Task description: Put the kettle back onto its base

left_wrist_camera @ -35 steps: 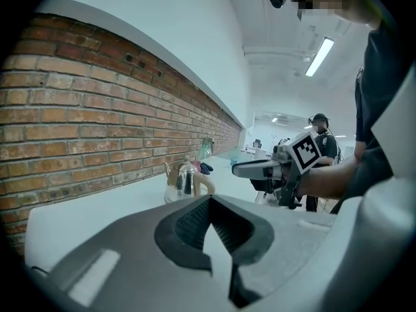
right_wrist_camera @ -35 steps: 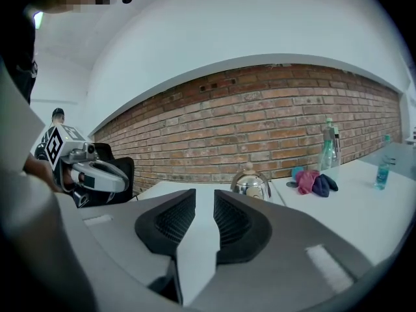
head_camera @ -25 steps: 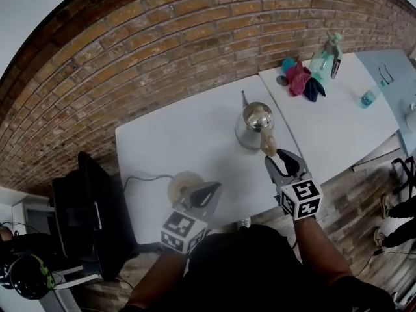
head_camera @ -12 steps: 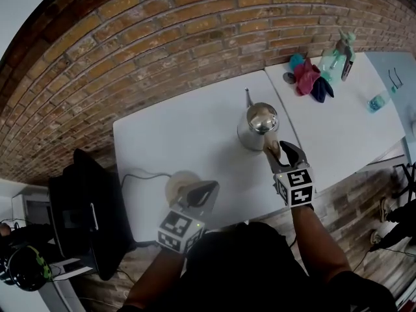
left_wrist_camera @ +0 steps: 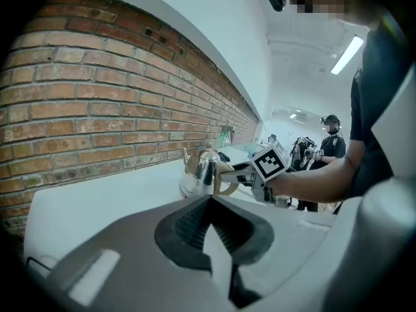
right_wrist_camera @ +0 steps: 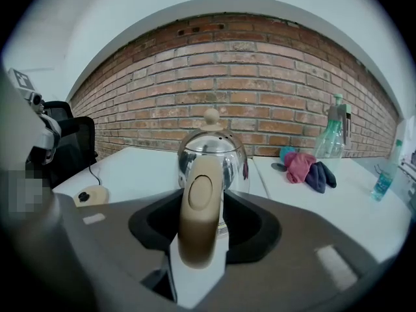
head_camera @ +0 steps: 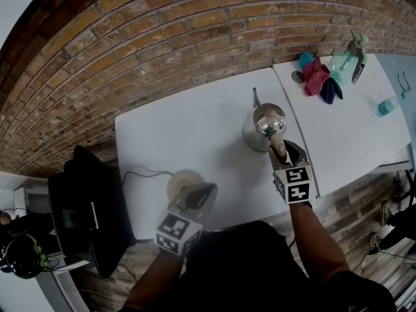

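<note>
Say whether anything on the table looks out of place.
The kettle stands directly on the table, well apart from its base, which lies empty near the table's front edge. The kettle belongs on that base. Nothing looks spilled or damaged.

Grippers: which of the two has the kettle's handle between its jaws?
The right gripper: the kettle handle stands between its jaws. The left gripper is shut on nothing, by the base.

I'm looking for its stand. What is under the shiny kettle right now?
Only the white table: the kettle sits there, handle gripped by the right tool. Its round base lies apart, near the left tool. The kettle's underside is hidden.
</note>
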